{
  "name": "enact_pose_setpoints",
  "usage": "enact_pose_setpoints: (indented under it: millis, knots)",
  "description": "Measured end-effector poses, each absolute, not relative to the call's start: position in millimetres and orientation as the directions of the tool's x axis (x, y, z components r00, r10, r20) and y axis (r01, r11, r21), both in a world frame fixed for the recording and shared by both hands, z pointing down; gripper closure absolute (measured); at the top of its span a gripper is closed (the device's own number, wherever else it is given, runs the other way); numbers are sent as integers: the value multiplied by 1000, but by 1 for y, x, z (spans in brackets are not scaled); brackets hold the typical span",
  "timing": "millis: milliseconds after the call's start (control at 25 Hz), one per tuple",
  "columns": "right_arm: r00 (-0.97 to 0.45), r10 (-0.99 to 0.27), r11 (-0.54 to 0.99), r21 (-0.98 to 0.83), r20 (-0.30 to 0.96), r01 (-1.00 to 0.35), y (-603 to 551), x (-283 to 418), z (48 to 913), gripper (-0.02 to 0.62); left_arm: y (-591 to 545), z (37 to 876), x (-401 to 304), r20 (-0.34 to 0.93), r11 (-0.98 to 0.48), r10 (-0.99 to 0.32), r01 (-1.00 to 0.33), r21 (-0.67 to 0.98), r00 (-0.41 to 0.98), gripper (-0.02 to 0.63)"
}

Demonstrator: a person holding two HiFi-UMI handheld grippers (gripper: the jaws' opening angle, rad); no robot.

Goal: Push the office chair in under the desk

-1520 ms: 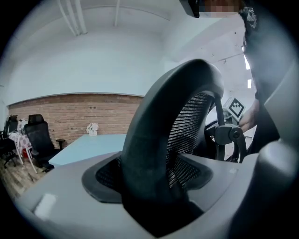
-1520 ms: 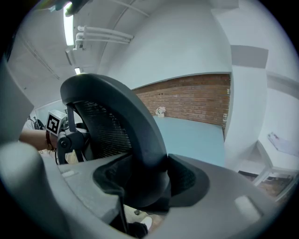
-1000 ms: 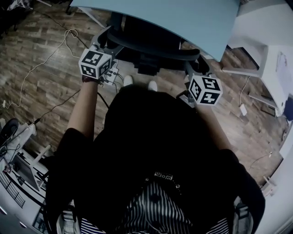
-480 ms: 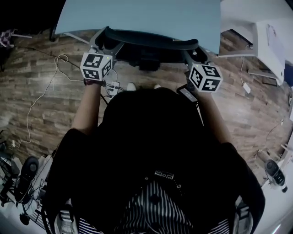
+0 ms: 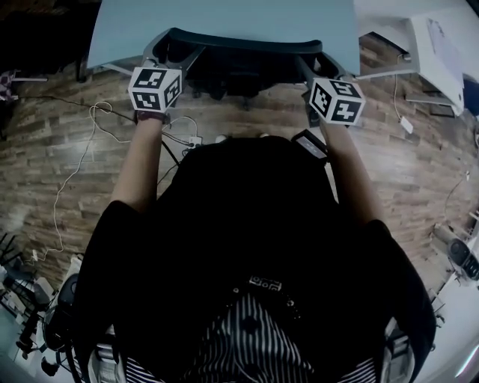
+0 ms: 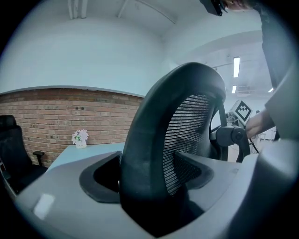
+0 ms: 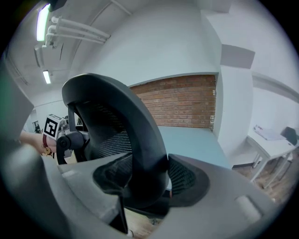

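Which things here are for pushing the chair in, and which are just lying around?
For the job:
- office chair
- desk
- left gripper and right gripper, each clamped on the chair's back frame

Just lying about:
- white cable on the floor
- power strip on the floor
- little flower pot on the desk
- white table at the right

R claw (image 7: 145, 181) clamped on chair back rim (image 7: 139, 116); teal desk (image 7: 194, 142) behind, brick wall (image 7: 184, 103) beyond.
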State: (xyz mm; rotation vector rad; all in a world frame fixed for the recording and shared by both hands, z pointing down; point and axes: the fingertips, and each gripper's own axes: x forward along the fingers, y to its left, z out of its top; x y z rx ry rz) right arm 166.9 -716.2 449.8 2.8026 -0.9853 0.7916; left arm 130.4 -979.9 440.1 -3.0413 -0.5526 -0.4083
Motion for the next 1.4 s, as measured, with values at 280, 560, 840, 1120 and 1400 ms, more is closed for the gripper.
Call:
enact_pose_setpoints:
  millis: [280,560,840,1120,1400]
  knots:
    - [664,-569,-800,-143,484,-582,-709,165,446,362,-987,428,118,194,-933,360,348,92,913,248]
    - [615,-623,-762,-200,483,-616,-676,111,426,594,-986,412,34,179,-951,289,260,166,940,600]
    - [609,-695,-705,-196,383,-681,-712,78,390,595,-896,379,21,141,-871,488,470,146,861,600]
    - [518,-752,-622,-179,407,-763,-769,31,398,595,-868,383,14,145,-828,558,536,168,817,600]
    - [499,-770,-606,-211,398,-767,-787,27,399,595,-882,388,11,151,-828,556,530,182,817,600]
